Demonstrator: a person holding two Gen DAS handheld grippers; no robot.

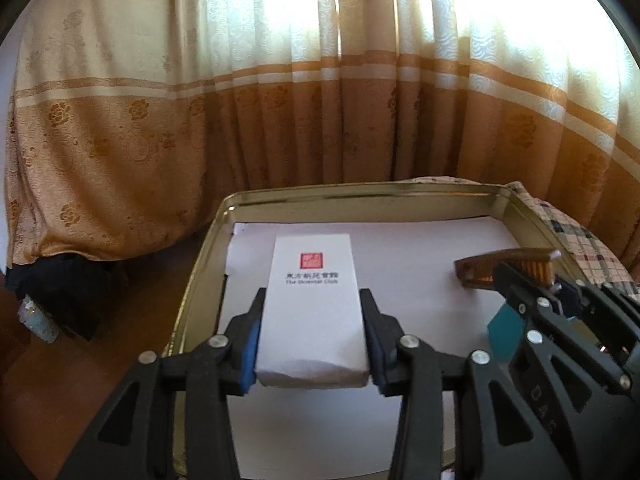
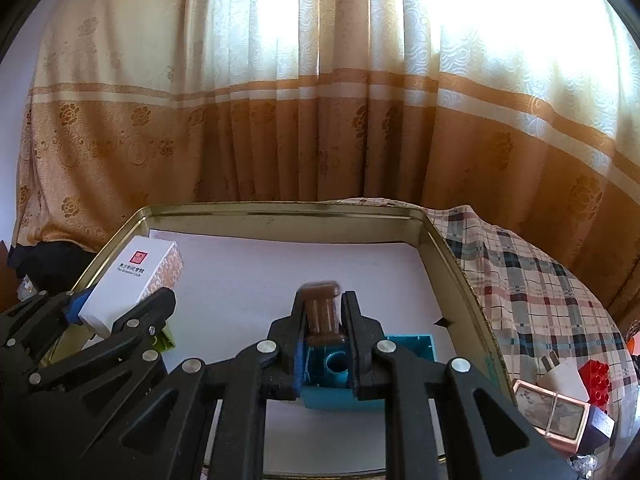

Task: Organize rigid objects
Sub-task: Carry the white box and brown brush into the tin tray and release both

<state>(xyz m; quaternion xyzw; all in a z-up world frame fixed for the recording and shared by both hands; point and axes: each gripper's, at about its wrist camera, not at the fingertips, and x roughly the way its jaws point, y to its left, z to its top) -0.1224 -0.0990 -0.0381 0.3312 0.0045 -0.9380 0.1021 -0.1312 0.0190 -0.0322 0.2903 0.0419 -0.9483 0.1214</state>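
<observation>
- The left hand-held gripper [image 1: 312, 344] has the white box [image 1: 314, 308] between its blue pads; whether they still press it, I cannot tell.
- The box sits over the white paper lining the gold tin tray [image 1: 360, 191].
- The right hand-held gripper [image 2: 322, 322] is clamped on a brown comb-like piece [image 2: 322, 312], above a teal block [image 2: 340, 376] in the tray.
- A plaid cloth [image 2: 532, 280] lies beside the tray.

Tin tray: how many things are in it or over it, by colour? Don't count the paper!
white box: 1
brown piece: 1
teal block: 1
green piece, partly hidden: 1
Total: 4
</observation>
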